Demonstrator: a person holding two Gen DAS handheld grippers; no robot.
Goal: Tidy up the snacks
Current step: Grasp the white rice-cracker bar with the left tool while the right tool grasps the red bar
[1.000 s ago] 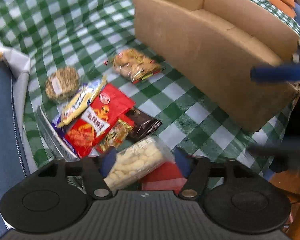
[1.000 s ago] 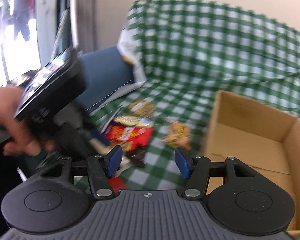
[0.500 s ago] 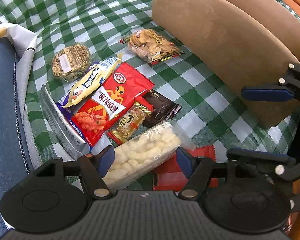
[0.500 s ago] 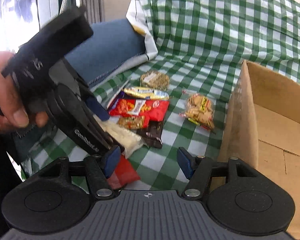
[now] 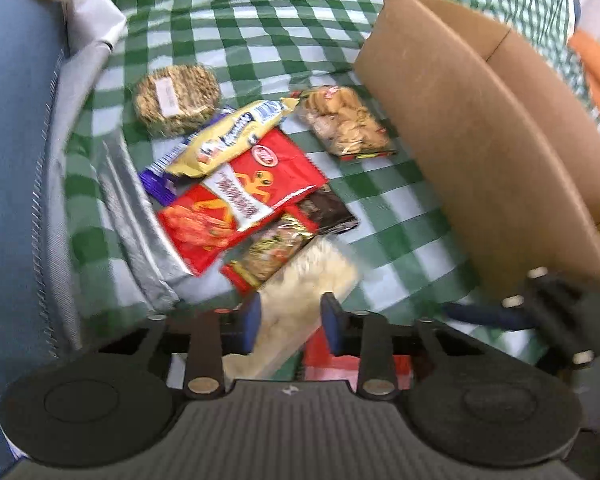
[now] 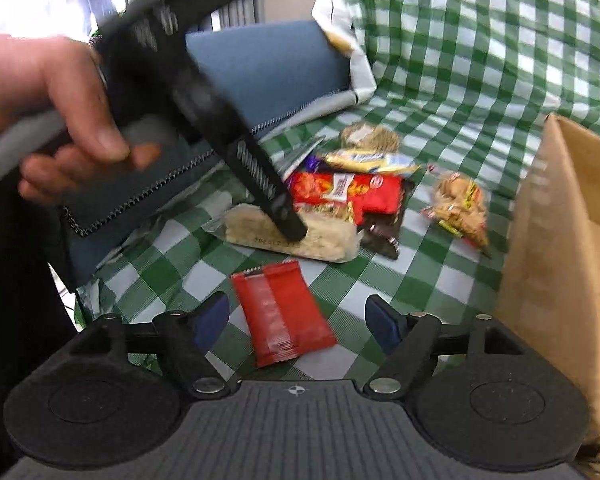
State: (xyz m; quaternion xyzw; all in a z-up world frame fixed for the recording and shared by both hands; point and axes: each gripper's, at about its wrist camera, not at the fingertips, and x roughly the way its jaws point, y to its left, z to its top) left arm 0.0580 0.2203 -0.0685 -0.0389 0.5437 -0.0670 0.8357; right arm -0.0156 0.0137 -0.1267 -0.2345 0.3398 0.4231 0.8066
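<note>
Several snack packs lie on a green checked cloth [image 5: 236, 28]. My left gripper [image 5: 291, 322] has its fingers down around a clear bag of pale puffed snacks [image 5: 312, 280], narrowed onto its sides; the bag still lies on the cloth [image 6: 324, 236]. My right gripper [image 6: 298, 320] is open above a small red packet [image 6: 284, 312]. A big red chip bag [image 5: 240, 204], a yellow pack [image 5: 228, 136], a round cracker pack [image 5: 176, 98] and a cookie bag [image 5: 346, 122] lie beyond. An open cardboard box [image 5: 488, 120] stands to the right.
A blue cushion [image 5: 12, 120] borders the cloth on the left. A silver pack [image 5: 136, 216] lies beside the red bag. A dark brown packet [image 6: 380, 232] sits under the pile. The box wall [image 6: 540, 248] is close to my right gripper.
My left gripper has dropped lower and narrowed around the puffed snack bag. My right gripper has come forward and down over the small red packet.
</note>
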